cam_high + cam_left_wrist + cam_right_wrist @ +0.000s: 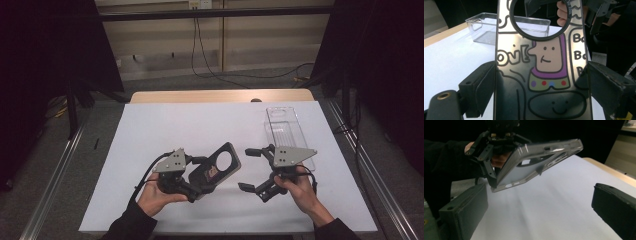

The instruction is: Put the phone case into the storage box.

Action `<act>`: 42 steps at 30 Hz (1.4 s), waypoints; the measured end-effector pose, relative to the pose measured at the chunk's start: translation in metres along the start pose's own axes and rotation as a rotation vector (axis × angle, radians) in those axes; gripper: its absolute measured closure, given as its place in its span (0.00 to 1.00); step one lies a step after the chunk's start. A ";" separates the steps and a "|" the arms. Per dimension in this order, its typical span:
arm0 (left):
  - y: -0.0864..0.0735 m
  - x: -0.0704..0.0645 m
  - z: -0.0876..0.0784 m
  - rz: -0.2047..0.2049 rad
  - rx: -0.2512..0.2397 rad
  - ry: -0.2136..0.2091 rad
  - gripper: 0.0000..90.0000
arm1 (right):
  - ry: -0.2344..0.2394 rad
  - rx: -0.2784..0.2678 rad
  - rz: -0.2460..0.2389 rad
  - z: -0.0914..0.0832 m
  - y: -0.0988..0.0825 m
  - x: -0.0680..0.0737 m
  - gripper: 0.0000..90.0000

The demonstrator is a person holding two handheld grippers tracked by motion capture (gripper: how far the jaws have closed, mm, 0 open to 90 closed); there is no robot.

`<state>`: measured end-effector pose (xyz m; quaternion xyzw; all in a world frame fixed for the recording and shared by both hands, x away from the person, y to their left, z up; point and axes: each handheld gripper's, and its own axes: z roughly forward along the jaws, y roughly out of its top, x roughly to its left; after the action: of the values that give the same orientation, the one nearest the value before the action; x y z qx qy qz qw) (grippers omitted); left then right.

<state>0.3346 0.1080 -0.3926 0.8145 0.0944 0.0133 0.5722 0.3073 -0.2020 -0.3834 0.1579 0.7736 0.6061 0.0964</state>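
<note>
High view: clear plastic tray [287,131] lies on the white tabletop [165,130].

cartoon-printed phone case [215,169], tilted, clamped above table

White-covered table [165,130] carries 1 clear plastic tray [286,131] at its far right

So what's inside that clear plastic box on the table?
Nothing shows inside the clear box: through its see-through walls only its ribbed bottom and the white table cover appear. The right gripper hides the near end, so that bit can't be checked.
</note>
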 end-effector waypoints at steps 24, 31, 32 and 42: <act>-0.004 -0.003 0.006 0.011 0.043 -0.076 0.14 | 0.142 0.091 -0.021 0.012 0.006 -0.009 0.00; -0.004 -0.003 0.008 0.012 0.050 -0.090 0.14 | 0.152 0.095 -0.021 0.012 0.007 -0.010 0.00; -0.004 -0.004 0.008 0.016 0.051 -0.093 0.14 | 0.153 0.094 -0.017 0.012 0.007 -0.011 0.00; -0.006 -0.004 0.011 0.019 0.056 -0.115 0.14 | 0.184 0.078 -0.024 0.015 0.008 -0.011 0.01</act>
<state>0.3313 0.0991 -0.4014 0.8306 0.0539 -0.0310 0.5534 0.3237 -0.1908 -0.3799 0.0958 0.8042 0.5861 0.0261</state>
